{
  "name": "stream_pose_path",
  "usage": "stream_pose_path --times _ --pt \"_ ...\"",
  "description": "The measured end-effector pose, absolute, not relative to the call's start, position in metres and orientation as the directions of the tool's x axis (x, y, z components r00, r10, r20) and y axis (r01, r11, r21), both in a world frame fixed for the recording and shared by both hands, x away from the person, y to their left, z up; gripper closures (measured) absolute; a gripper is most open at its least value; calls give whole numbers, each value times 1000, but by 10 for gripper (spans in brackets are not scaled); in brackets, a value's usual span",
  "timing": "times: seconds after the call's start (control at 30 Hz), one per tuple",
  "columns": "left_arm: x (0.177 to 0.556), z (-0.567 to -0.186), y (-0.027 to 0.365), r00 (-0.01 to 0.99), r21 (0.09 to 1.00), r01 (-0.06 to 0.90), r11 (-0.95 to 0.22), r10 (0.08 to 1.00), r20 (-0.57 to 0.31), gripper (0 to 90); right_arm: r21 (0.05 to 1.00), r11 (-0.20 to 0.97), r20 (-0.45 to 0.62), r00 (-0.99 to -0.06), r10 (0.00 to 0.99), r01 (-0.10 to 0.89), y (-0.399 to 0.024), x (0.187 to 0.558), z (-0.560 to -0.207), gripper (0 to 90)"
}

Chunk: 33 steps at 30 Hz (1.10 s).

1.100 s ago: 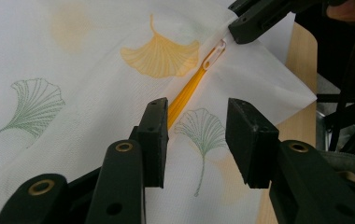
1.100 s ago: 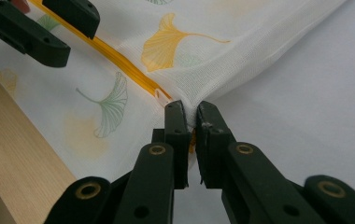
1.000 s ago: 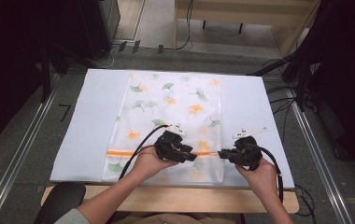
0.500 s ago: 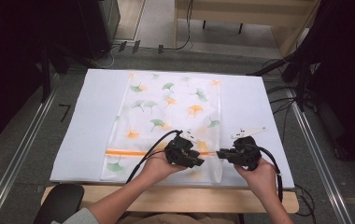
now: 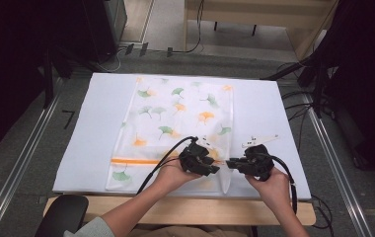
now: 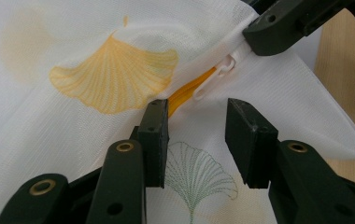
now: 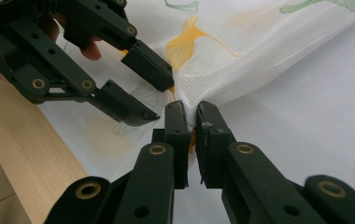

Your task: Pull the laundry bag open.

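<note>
tabletop point(image 5: 96, 128): white sheet, mesh bag point(image 5: 175, 118) lay flat across the middle, zip end nearest the person
right claw point(image 7: 192, 122): clamped tight on the bag's corner by the zip
left claw point(image 6: 196, 135): half open, nothing gripped, hovering just short of the zipper pull point(image 6: 215, 74)
risk: that pull's tiny, so the claw could've nabbed mesh instead and jammed it

a white mesh bag point(image 5: 175, 123) printed with green and orange leaves lies flat on the white sheet point(image 5: 92, 128) over the worktop, reaching to its near edge. the left gripper point(image 5: 214, 169) and right gripper point(image 5: 231, 164) face each other tip to tip at the bag's near right corner.
</note>
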<state>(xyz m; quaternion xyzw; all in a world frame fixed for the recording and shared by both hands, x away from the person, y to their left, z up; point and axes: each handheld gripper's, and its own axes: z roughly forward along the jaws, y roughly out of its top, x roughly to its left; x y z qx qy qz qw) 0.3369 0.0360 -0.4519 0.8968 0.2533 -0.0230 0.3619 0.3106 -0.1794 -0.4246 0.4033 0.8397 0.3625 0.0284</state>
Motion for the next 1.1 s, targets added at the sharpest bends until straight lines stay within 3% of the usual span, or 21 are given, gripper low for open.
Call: stream_pose_path --times 0.23,0.43,0.53,0.77,1.1 --pt "337 -450 32 870 638 475 -606 431 -239 621 636 415 241 -678 695 651 -179 310 -424 855" --pt "333 -447 28 876 641 468 -608 414 -248 699 635 418 238 -679 694 649 -179 311 -425 855" --pt "331 -446 27 878 646 459 -610 424 -224 796 637 416 238 -678 695 649 -179 310 -424 854" --pt "334 -445 27 858 637 503 -584 421 -292 804 638 413 240 -677 695 650 -180 310 -424 854" --pt "335 -444 24 859 633 502 -589 421 -290 832 642 421 239 -689 685 641 -177 309 -422 855"
